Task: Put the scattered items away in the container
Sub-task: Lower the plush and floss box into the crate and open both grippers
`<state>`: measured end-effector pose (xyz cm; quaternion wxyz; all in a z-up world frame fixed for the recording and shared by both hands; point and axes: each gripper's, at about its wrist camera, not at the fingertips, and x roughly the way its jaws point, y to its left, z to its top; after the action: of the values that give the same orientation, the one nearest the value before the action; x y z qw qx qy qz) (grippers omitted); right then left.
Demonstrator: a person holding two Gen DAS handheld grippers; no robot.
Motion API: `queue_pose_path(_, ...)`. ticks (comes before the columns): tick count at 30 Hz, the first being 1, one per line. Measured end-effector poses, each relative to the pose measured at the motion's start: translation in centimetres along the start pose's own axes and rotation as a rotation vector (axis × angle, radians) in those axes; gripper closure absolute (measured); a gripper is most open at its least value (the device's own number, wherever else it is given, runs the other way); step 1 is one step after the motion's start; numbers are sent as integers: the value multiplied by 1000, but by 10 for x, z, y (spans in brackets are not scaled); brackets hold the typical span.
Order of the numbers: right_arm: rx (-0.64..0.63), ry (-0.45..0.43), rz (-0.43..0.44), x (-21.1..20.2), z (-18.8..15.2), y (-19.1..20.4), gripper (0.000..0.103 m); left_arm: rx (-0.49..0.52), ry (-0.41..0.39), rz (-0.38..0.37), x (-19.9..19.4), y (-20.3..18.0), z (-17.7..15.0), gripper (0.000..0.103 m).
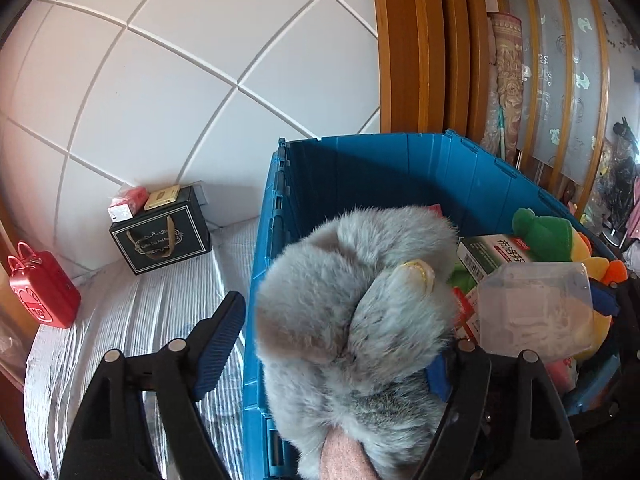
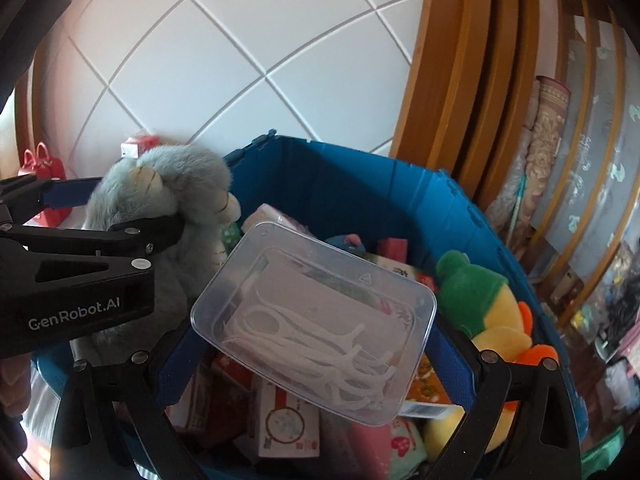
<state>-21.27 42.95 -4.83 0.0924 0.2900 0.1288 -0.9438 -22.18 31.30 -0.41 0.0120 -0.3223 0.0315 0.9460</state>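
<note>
Hanging over the blue bin (image 2: 360, 184), the right claw (image 2: 312, 344) was clamped on a clear floss box (image 2: 316, 320); the left claw (image 1: 332, 344) stood apart around a grey furry toy (image 1: 352, 292) above the bin's rim.

Both my views are bright with soft daylight. The blue crate (image 1: 360, 168) holds a deep shadow on its inner wall. Fisheye bends the white wall panels (image 2: 248, 40) into curves, corners go black, and the right-hand edges blur.
</note>
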Motion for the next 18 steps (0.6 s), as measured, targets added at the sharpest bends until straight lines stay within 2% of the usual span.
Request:
queue_pose_path(9,-27,2,21,-9,-12,-4,0,6,9,-24,-2,-12,-4,24)
queue_pose_path(18,-25,15,70,-23,-23,-5,0,-24,-48,3,-28,-12,-6,19)
